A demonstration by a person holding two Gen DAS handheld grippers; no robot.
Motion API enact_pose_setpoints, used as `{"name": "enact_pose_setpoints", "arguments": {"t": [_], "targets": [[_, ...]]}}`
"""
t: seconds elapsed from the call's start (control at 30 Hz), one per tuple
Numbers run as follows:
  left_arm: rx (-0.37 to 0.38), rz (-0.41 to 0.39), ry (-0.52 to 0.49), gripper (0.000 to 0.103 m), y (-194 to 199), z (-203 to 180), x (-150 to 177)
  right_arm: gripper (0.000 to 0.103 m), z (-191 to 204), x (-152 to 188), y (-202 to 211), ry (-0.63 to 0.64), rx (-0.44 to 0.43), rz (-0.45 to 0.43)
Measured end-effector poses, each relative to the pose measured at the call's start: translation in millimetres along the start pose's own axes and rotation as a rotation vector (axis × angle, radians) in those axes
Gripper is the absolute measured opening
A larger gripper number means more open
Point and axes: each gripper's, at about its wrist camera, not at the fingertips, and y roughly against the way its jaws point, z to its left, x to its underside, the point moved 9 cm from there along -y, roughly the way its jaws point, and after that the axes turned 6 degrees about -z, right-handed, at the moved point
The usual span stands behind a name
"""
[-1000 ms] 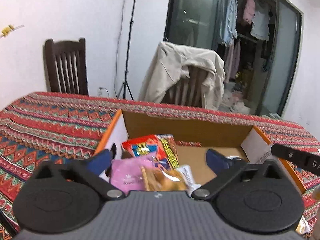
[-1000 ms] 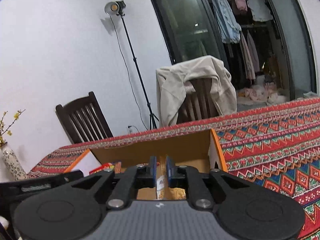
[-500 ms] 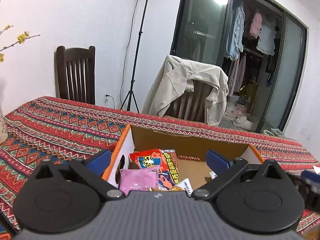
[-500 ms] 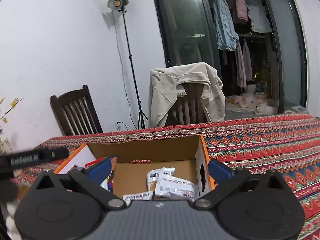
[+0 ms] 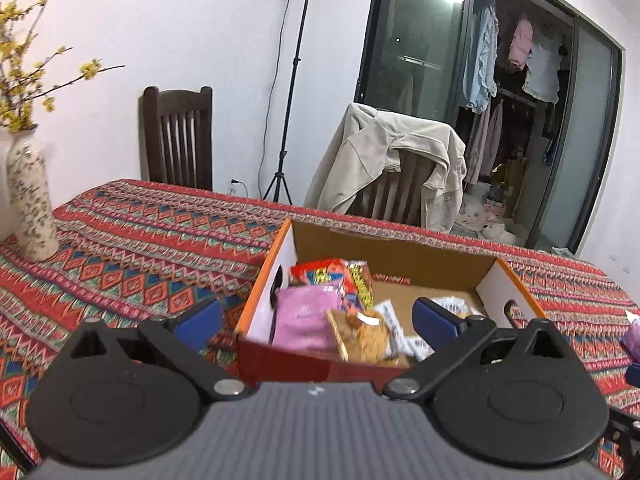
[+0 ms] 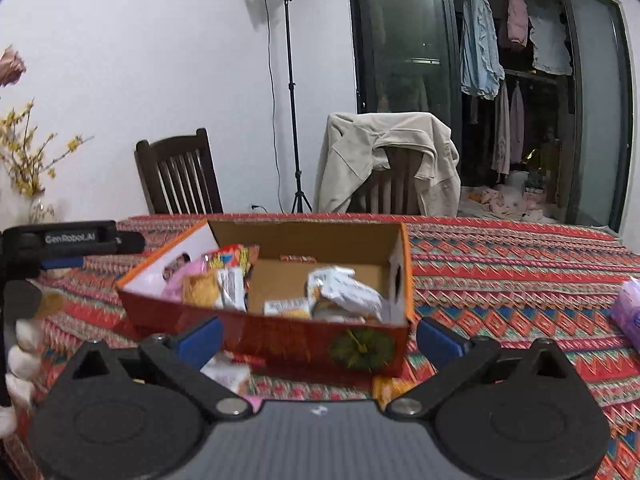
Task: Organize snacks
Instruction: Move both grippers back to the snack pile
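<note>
Two grippers, left gripper (image 5: pixel 316 318) and right gripper (image 6: pixel 320 338), both spread wide and empty, near the snack-filled cardboard box (image 6: pixel 280 334); risk: loose packets (image 6: pixel 228 372) just beside its front wall get overlooked.

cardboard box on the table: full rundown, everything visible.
The cardboard box is an open-topped carton: brown inside, orange rim, white side panels with oval hand-holes, red printed front bearing a green round motif. It sits flat on the patterned tablecloth, holding a pink packet, red packets and white wrappers. Neither gripper touches it.
</note>
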Motion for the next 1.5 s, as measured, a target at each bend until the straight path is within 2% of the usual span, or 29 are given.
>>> {"name": "enact_pose_setpoints", "arguments": {"t": [0.07,0.2,0.47,0.57,0.7,0.83,1.0,1.23,1.4,1.5], "targets": [[-0.01,0.008,-0.013,0.103,8,-1,10,0.103,-6,10,10,0.005,0.023,0.017],[-0.033,0.027,-0.053,0.103,20,-9,32,0.103,-21,22,19,-0.008,0.006,0.038],[-0.059,0.069,-0.046,0.103,44,-19,69,0.103,-48,41,27,-0.029,-0.03,0.08],[-0.075,0.069,-0.024,0.103,52,-17,74,0.103,-48,49,26,-0.032,-0.06,0.108],[-0.08,0.061,0.011,0.103,63,-16,81,0.103,-41,56,26,0.032,-0.072,0.133],[-0.075,0.07,-0.013,0.103,68,-19,85,0.103,-35,63,27,0.023,-0.095,0.143],[-0.04,0.087,-0.049,0.103,68,-20,87,0.103,-30,67,31,-0.042,-0.085,0.126],[0.04,0.109,-0.109,0.103,67,-14,91,0.103,-24,78,40,-0.128,-0.02,0.096],[0.076,0.106,-0.093,0.103,68,5,91,0.103,-14,87,43,-0.144,0.016,0.11],[0.07,0.099,-0.069,0.103,67,17,90,0.103,-7,90,44,-0.122,0.031,0.124]]}}
